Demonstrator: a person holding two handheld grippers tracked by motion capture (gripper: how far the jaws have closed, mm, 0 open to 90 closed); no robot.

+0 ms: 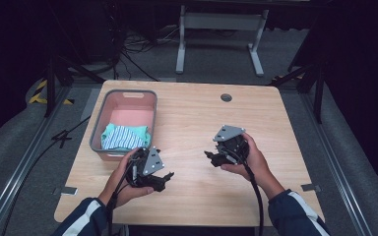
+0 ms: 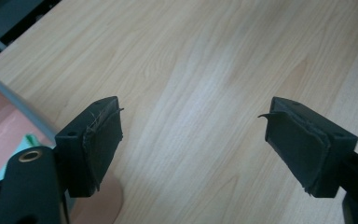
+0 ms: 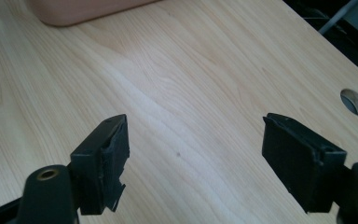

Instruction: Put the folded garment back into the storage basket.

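Here both tools hover over bare tabletop (image 1: 192,123), jaws spread wide and pinching nothing: the left tool (image 1: 166,176) and the right tool (image 1: 209,156) point toward each other, well apart. Just behind the left tool sits a pink bin (image 1: 98,129) holding a striped cloth (image 1: 123,137).

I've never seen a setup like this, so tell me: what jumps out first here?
Two hands near the front of a wooden table, each holding a black claw, left and right, both open and empty. At the table's left sits a pink bin with a striped teal cloth bunched inside.
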